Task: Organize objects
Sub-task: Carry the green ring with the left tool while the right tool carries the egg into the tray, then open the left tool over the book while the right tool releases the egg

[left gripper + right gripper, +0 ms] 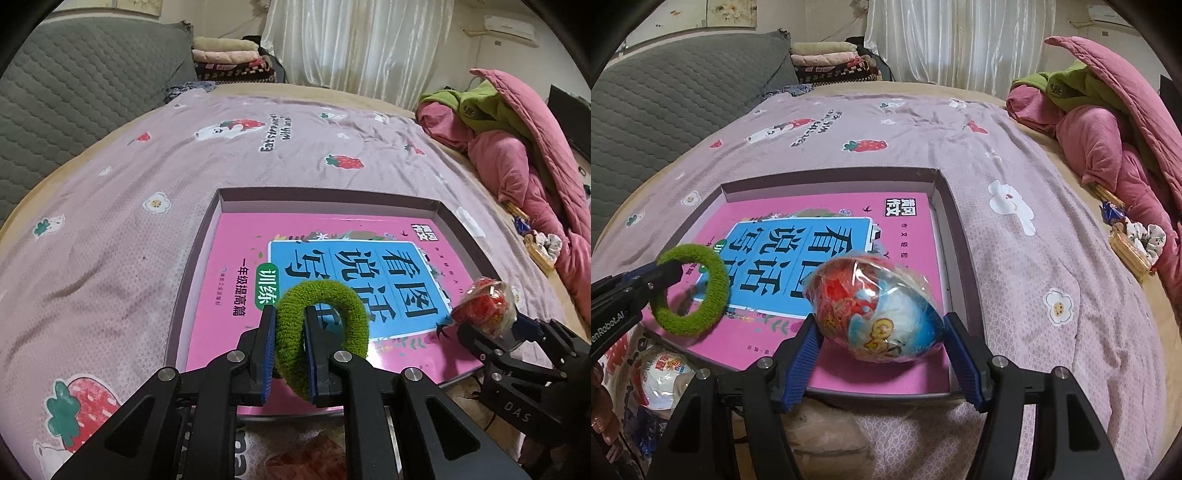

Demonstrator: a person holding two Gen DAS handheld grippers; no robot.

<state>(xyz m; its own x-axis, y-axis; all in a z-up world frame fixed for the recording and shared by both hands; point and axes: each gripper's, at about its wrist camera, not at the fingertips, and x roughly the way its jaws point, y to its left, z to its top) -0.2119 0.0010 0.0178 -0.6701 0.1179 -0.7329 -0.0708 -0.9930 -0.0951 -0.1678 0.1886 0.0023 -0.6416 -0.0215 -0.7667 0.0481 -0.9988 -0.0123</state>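
Left gripper I see clenched on the green ring; only my right wrist view shows the right gripper grasping the wrapped egg over the book.

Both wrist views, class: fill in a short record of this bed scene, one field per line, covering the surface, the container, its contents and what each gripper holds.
Surface: bed sheet with strawberry print
Container: shallow open box lying on the sheet
In the box: pink workbook with blue title panel, lying flat
Left gripper: shut on green fuzzy hair tie, held above the workbook
Right gripper: shut on plastic-wrapped toy egg, over the box's near right corner
Far right: pile of pink bedding
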